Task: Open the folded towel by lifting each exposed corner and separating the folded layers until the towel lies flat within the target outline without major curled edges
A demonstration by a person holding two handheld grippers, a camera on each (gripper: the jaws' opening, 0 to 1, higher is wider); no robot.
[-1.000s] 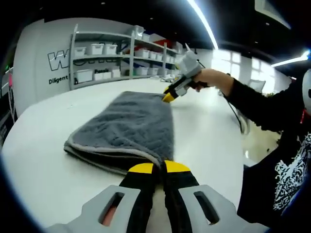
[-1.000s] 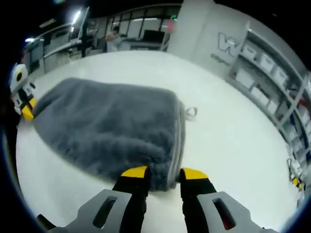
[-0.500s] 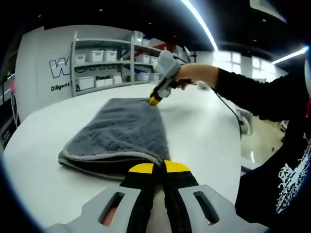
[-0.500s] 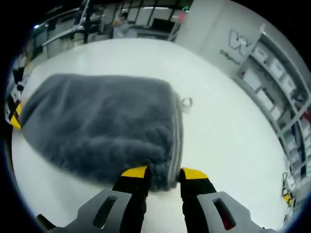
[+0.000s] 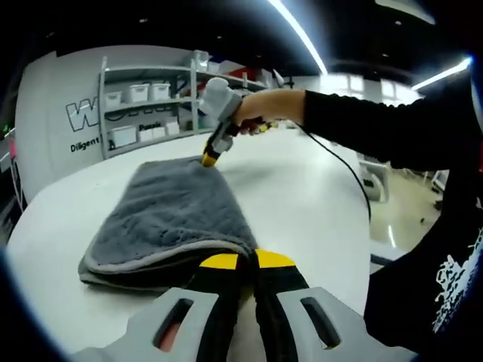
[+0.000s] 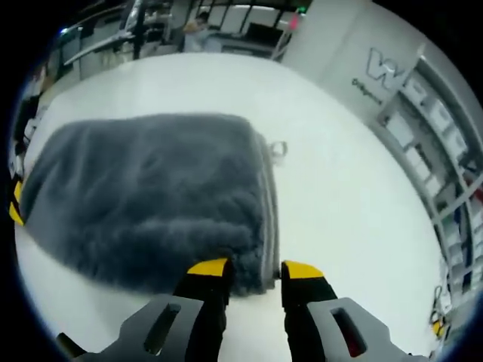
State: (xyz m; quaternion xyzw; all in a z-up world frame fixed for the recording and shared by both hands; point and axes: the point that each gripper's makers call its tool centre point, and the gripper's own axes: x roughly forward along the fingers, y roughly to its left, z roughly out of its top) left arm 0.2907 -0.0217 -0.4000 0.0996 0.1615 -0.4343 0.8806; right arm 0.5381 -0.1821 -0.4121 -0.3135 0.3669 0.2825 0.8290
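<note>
In the left gripper view, the grey towel (image 5: 170,219) lies folded on the white table (image 5: 317,204), occupying the centre-left of the frame, with its stacked layers and pale edge binding exposed along the near edge at lower left. The left gripper (image 5: 247,262) rises from the bottom centre with its yellow-tipped jaws pressed together on the towel's near corner, the fabric draping over the tips. In the upper centre of the same view, the right gripper (image 5: 209,159) is held by a hand (image 5: 256,113) on a dark sleeve (image 5: 377,132) that enters from the right; its yellow tip touches the towel's far corner. A black cable (image 5: 343,177) trails from it across the table toward the right edge. Shelving (image 5: 143,102) carrying white bins stands against the wall at upper left. In the right gripper view, the towel (image 6: 151,200) fills the centre-left of the frame, its folded edge running down the middle, with a small hanging loop (image 6: 277,148) lying on the table (image 6: 347,211) just beside that edge. The right gripper (image 6: 252,269) rises from the bottom centre with its jaws set apart, straddling the towel's near corner (whether the pads actually clamp the fabric cannot be told).
</note>
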